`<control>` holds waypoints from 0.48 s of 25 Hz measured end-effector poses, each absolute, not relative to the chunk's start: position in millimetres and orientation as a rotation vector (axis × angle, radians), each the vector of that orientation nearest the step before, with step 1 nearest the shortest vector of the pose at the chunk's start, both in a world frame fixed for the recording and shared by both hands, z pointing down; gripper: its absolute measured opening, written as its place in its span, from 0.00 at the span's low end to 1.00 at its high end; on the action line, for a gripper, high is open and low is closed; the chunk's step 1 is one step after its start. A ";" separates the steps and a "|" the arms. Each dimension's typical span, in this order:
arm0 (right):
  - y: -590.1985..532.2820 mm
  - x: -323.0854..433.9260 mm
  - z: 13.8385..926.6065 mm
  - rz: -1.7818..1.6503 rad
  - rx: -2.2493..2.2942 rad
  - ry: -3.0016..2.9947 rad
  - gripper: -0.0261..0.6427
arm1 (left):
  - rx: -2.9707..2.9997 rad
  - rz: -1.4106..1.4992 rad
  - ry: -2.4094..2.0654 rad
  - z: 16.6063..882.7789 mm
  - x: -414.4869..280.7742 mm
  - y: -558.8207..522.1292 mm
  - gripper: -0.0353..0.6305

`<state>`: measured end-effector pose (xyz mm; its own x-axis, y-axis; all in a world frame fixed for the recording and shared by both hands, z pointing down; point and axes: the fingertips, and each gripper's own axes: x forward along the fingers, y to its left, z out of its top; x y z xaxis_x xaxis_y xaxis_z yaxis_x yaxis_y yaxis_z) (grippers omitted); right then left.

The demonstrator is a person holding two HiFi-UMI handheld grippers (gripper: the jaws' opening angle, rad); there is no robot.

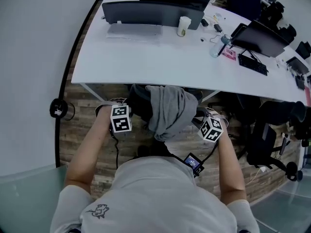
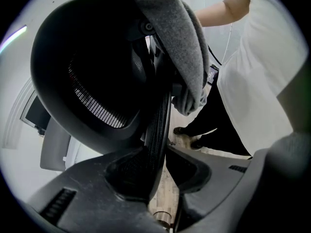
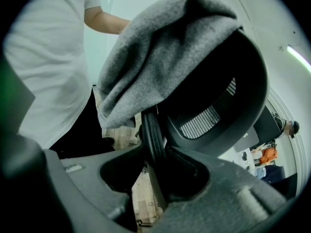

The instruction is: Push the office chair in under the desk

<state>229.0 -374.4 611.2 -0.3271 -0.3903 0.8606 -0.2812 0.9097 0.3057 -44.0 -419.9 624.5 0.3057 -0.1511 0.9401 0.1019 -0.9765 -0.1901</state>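
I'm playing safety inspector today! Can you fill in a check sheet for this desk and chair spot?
Surface: white desk, with a wide bare patch at its front.
Job's things: office chair with its back at the desk's front edge and a grey garment draped over it.
Clutter: paper cup, keyboard, bottle and monitor, all on the desk.
Grippers: left gripper and right gripper are each clamped on a side edge of the chair's back.
Cables: a thin black cable hangs from the left gripper.
Surroundings: wood floor; other black chairs at the right.
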 end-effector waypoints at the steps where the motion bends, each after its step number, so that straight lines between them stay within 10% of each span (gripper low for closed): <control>1: -379.8 231.3 611.7 -0.121 0.488 -1.931 0.26 | -2.358 -1.734 0.047 624.9 -41.7 -424.9 0.23; 12: -438.6 261.1 612.3 -0.139 0.474 -1.931 0.26 | -2.366 -1.744 0.065 625.0 -12.8 -479.0 0.23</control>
